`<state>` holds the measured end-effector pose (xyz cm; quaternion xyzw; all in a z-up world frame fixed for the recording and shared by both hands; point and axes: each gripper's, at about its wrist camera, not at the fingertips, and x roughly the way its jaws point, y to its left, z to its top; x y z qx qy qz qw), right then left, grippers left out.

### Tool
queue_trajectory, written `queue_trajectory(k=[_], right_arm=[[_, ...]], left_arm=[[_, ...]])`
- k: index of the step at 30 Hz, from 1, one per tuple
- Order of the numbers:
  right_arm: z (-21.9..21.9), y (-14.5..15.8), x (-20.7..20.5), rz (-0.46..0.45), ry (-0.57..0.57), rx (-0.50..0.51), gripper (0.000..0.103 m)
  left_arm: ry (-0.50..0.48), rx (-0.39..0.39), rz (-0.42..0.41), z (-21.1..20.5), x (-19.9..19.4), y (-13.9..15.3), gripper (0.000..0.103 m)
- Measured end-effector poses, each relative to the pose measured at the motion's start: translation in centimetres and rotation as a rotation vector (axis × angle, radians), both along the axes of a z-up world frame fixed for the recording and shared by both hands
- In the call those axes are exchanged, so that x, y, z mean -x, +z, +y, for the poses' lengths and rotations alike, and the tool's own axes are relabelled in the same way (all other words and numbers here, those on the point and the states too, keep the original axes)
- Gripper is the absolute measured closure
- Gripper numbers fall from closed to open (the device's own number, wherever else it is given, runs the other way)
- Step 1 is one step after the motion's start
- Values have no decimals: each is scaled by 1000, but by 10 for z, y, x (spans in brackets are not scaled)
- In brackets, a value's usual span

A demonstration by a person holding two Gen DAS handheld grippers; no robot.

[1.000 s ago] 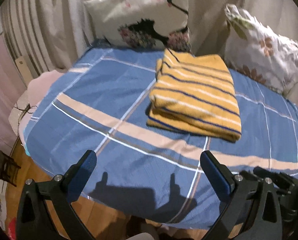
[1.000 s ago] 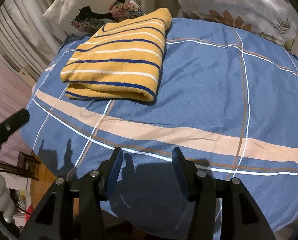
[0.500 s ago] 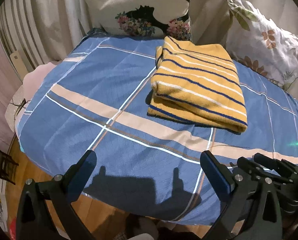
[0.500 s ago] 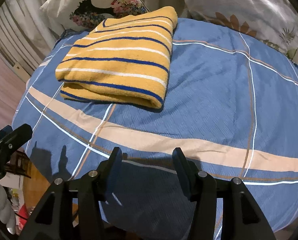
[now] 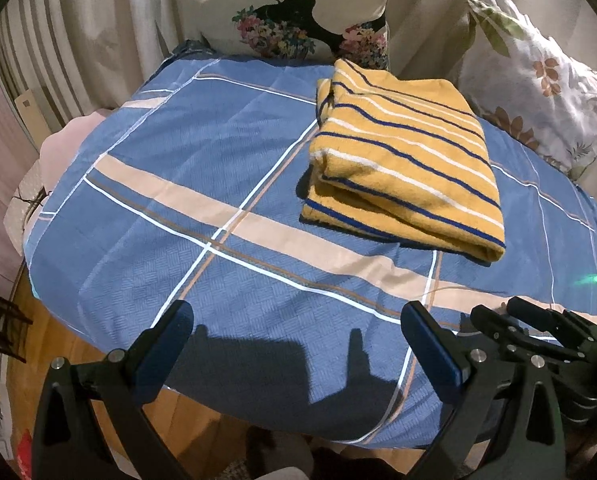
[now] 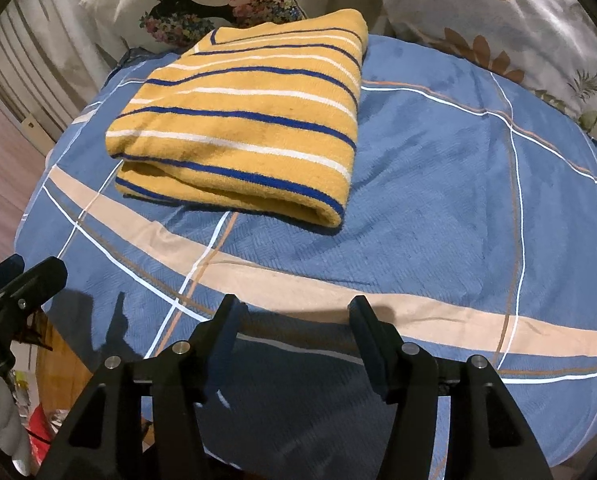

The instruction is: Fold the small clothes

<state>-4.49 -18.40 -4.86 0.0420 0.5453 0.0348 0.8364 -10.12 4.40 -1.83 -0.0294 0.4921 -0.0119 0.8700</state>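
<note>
A yellow garment (image 5: 402, 160) with blue and white stripes lies folded into a thick rectangle on the blue checked bedspread (image 5: 202, 184). In the right wrist view the same folded garment (image 6: 246, 120) sits at the upper left, its rounded fold edge toward the camera. My left gripper (image 5: 298, 320) hovers wide open over the near part of the bed, well short of the garment, with nothing between its fingers. My right gripper (image 6: 294, 312) is also apart from the garment; its jaws are opening with nothing between them. The right gripper's body (image 5: 538, 340) shows at the left view's lower right.
Two floral pillows (image 5: 282, 8) (image 5: 538, 80) lean against the curtain behind the bed. The bed's near edge drops to a wooden floor (image 5: 58, 344) at the lower left. The left gripper (image 6: 14, 284) shows at the right view's left edge.
Both grippers have drifted closer over the bed, so the folded garment looks larger. The right gripper's jaws have spread a little wider. The garment has not moved.
</note>
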Motion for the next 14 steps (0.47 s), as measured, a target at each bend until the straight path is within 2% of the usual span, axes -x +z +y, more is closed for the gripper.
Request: queue_trajectory(k=[7,14], right_arm=[[8,0,-10,3,24,32,41],[11,-1,-16,14,35,45,40]], left_arm=[[18,34,23,8,-4,-5,0],[12,22,24,5,-5,-3,0]])
